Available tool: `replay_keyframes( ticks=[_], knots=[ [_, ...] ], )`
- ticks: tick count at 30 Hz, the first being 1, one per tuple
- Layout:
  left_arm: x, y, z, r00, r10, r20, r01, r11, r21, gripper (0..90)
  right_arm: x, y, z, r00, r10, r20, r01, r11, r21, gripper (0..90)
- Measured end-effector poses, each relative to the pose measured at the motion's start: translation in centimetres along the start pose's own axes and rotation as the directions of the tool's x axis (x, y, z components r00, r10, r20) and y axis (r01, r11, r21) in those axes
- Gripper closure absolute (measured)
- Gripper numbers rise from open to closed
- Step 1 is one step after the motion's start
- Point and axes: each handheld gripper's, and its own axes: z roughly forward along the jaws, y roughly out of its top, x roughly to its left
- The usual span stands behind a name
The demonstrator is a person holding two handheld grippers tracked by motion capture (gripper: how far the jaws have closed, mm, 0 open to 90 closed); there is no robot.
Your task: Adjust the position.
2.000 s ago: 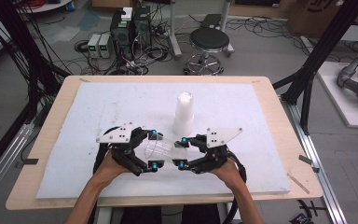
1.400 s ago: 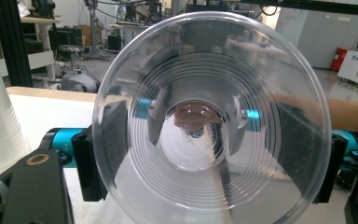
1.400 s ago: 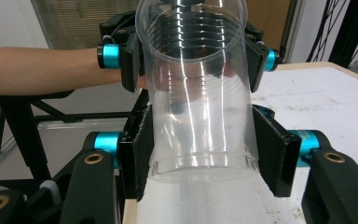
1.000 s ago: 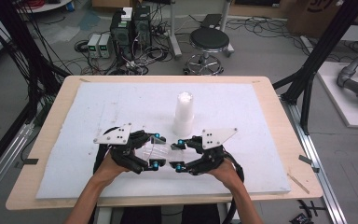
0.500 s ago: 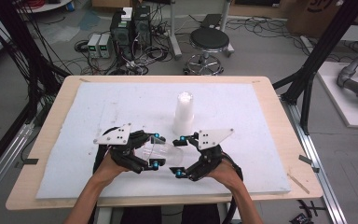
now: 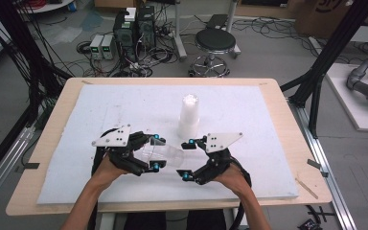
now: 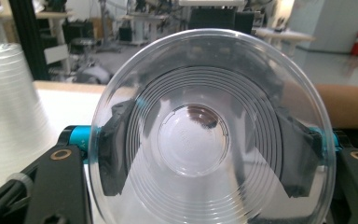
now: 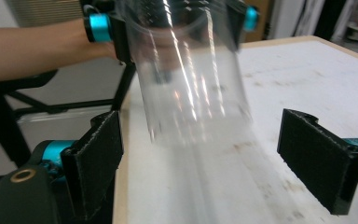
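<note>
One clear plastic cup (image 6: 165,154) lies sideways above the table (image 6: 268,129), pinched in the left tool (image 6: 154,152); the right tool (image 6: 188,160) gapes apart just beside its mouth. Squeezing harder could crumple the thin wall, or the cup could slip and knock the cup stack (image 6: 189,116).

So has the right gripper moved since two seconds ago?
Yes: the right gripper has just opened and drawn back toward the table's near edge, away from the cup stack.
</note>
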Motion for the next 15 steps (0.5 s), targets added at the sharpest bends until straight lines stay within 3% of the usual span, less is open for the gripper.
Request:
replay_keyframes(
  ticks=[4, 7, 13, 15],
  knots=[
    [0.2, 0.5, -0.4, 0.9993, 0.008, -0.036, -0.005, 0.9964, 0.085, 30.8, -0.3, -0.8, -0.8, 0.9972, 0.034, 0.066, -0.034, 0.999, 0.004, 14.5],
    [0.6, 1.0, -0.5, 0.9981, 0.025, -0.057, -0.015, 0.9863, 0.164, 30.8, -0.5, -1.6, -1.5, 0.9891, 0.057, 0.135, -0.059, 0.998, 0.013, 14.5],
    [1.7, 1.9, -0.8, 0.9961, 0.029, -0.083, -0.006, 0.9629, 0.27, 30.5, -0.9, -3.3, -3.1, 0.9557, 0.11, 0.273, -0.122, 0.992, 0.027, 14.6],
    [2.0, 2.2, -0.9, 0.9949, 0.036, -0.094, -0.004, 0.947, 0.321, 30.5, -0.9, -3.8, -3.6, 0.9376, 0.128, 0.323, -0.147, 0.989, 0.034, 14.6]
  ],
)
